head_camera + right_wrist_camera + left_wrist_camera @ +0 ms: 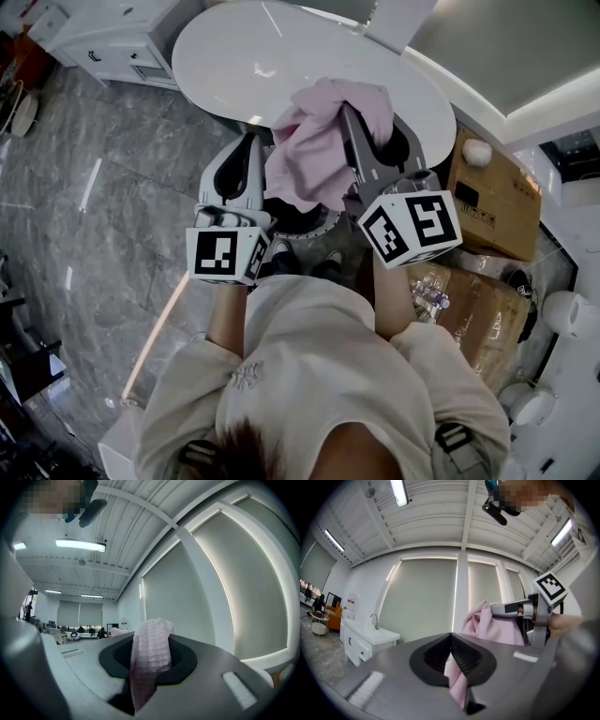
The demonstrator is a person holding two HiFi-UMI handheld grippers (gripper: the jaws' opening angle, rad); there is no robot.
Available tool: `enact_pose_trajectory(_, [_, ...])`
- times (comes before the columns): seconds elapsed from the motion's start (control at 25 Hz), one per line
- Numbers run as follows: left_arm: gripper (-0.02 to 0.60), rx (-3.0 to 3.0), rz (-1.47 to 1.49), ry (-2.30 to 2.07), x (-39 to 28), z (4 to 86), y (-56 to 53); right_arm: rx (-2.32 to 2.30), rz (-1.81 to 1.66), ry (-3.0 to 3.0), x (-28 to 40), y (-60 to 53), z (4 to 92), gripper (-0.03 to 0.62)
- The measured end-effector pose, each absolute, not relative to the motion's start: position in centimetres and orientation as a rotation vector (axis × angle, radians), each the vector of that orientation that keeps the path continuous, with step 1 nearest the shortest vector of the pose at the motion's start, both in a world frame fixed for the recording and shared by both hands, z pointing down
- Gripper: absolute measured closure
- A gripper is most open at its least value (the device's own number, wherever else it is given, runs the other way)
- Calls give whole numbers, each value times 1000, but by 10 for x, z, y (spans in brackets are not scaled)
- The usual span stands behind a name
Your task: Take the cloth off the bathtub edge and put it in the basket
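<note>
At 12 o'clock from the person, in front of the near rim of the one white bathtub [234, 56], a single pink cloth [314, 155] hangs lifted between two tongs, well clear of the tub surface. The left tongs [248, 145] are shut on a thin fold of the cloth, which runs down between their dark pads in the left gripper view. The right tongs [352, 127] are clamped on a thicker, waffle-textured bunch that fills the gap between their pads in the right gripper view. Each gripper carries one cube with square markers, so two cubes in all. Directly below the cloth sits one dark round container [309, 223] with a pale rim; whether it is the basket cannot be told. The floor [94, 187] is glossy grey marble-patterned tile, and the room has white walls, tall blinds lit along their edges, a ribbed white ceiling and long strip lamps. One white cabinet [122, 42] stands at 10 o'clock; the left gripper view shows a tap on its top. Two cardboard boxes stand at 3 o'clock, one upper box [492, 202] and one lower box [473, 305] in a clear wrap, close beside the person's right arm.
</note>
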State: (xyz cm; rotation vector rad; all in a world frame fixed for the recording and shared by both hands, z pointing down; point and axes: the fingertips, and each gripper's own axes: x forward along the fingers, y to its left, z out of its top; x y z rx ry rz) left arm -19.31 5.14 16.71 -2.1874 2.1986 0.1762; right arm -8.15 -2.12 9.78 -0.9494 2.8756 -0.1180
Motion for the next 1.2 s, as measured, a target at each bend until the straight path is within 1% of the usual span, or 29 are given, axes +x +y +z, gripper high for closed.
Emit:
enact_pose_trajectory(0.64, [574,-2235,158,2190,-214,182,37,-966,-158,2929,-107,-33,138,513])
enact_pose_trajectory(1.2, [574,-2268,119,2212,-218,200,21,-933,-245,3003,-120,-33,187,513])
